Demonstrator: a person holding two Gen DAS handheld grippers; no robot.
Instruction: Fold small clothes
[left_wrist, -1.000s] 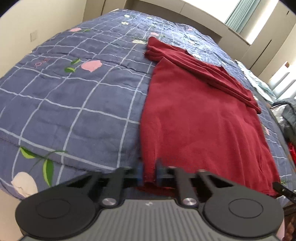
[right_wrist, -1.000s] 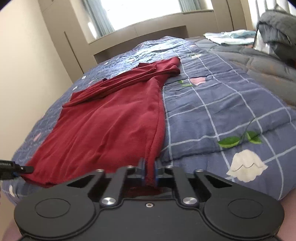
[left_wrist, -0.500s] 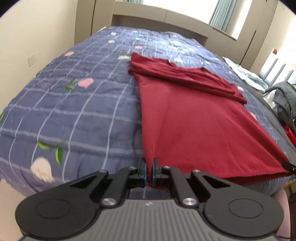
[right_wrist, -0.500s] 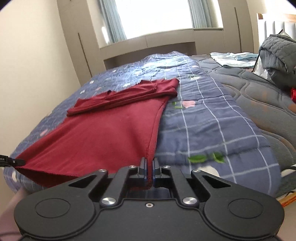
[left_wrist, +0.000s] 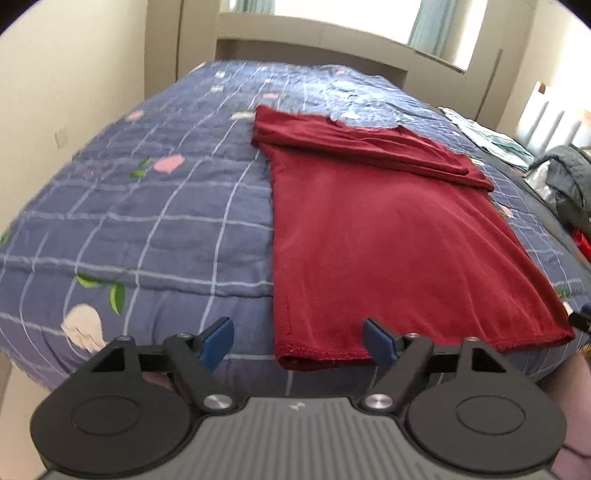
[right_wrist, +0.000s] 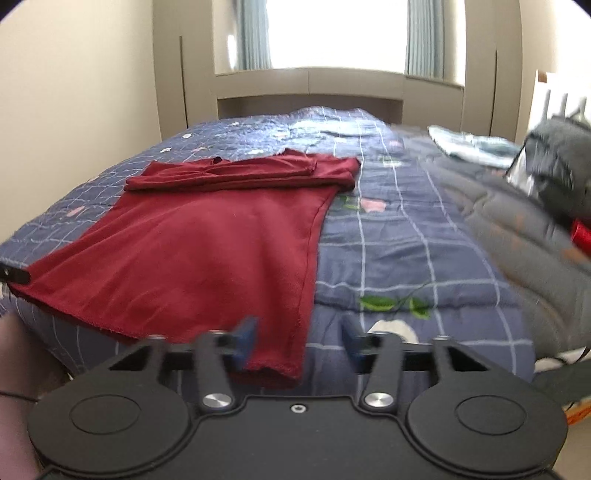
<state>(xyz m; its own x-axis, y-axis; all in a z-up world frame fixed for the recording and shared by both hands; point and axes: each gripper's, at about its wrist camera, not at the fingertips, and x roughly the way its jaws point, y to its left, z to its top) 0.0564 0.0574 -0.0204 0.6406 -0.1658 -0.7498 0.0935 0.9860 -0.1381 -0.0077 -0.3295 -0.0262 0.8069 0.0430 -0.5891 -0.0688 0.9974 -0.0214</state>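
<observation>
Opening just now, my left gripper (left_wrist: 297, 339) stands with jaws wide, the hem corner of the dark red knit shirt (left_wrist: 376, 236) lying loose between them at 12 o'clock; my right gripper (right_wrist: 298, 338) has likewise been opening, the shirt's other hem corner unpinched; the shirt lies flat on the blue checked floral quilt (left_wrist: 155, 206), sleeves folded across at its far end.

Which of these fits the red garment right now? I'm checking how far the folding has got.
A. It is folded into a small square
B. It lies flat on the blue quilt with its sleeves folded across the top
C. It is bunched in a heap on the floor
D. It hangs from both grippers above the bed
B: the red garment lies spread on the blue quilt, sleeves folded across its far end, and neither open gripper holds it.
</observation>
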